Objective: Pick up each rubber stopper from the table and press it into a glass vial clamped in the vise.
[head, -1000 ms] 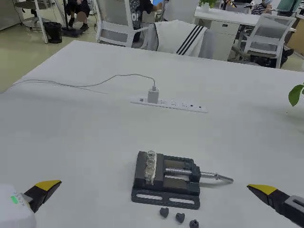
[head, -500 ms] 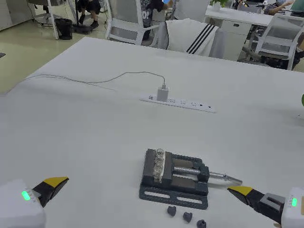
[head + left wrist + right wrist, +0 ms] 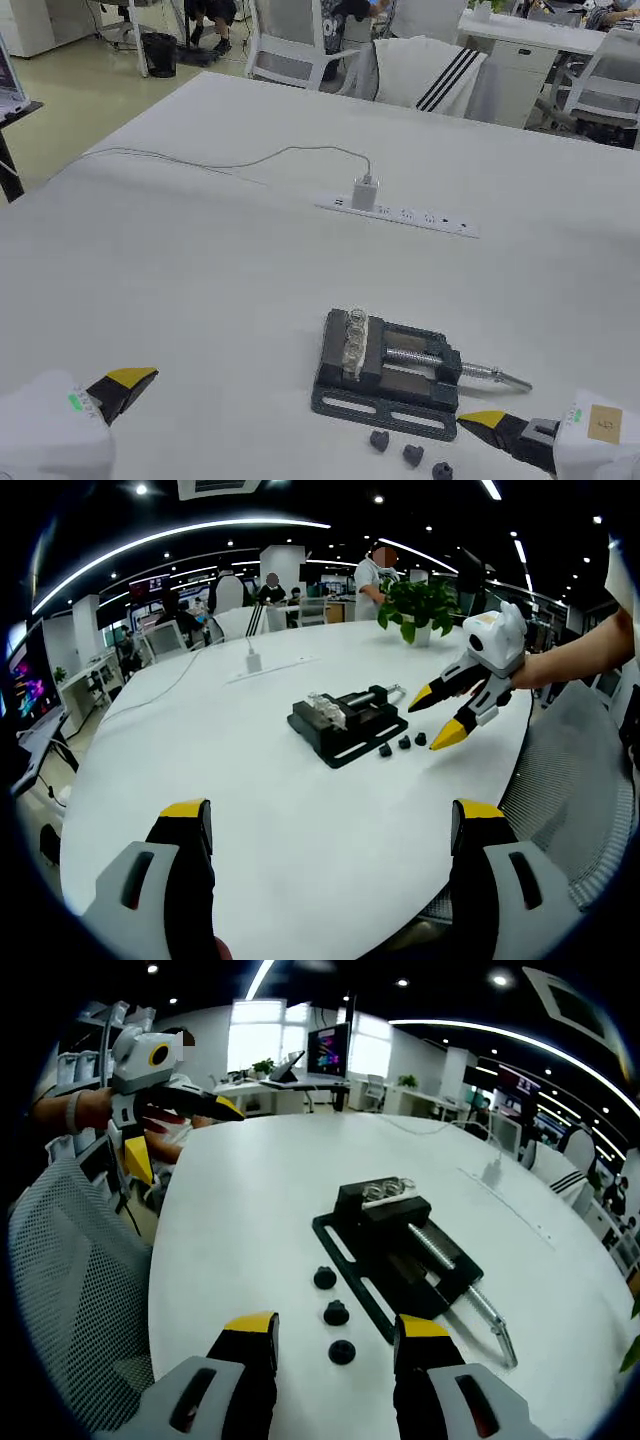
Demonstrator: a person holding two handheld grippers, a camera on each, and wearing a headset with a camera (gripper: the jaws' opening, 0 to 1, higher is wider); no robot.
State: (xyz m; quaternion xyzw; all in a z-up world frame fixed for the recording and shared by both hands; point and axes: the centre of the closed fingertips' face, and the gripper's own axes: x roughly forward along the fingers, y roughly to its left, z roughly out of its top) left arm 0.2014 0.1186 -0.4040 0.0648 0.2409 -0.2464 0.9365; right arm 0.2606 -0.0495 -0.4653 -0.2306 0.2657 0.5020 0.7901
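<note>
A black vise (image 3: 385, 375) sits on the white table (image 3: 200, 260) with clear glass vials (image 3: 354, 335) clamped upright in its jaws. Three dark rubber stoppers (image 3: 413, 456) lie in a row just in front of it. My right gripper (image 3: 490, 425) hovers open to the right of the stoppers. Its own view has the stoppers (image 3: 336, 1312) just ahead of the yellow-tipped fingers (image 3: 250, 1328), and the vise (image 3: 400, 1240) beyond. My left gripper (image 3: 130, 383) is open at the near left, far from the vise (image 3: 347, 718), with nothing in it.
A white power strip (image 3: 400, 213) with a plugged charger and a cable trailing left lies at mid table. Office chairs (image 3: 430, 75) stand beyond the far edge. A potted plant (image 3: 415, 605) stands on the table's far side.
My right gripper has moved left, closer to the stoppers and the vise's front right corner. The left gripper stays at the near left. The head camera has shifted.
</note>
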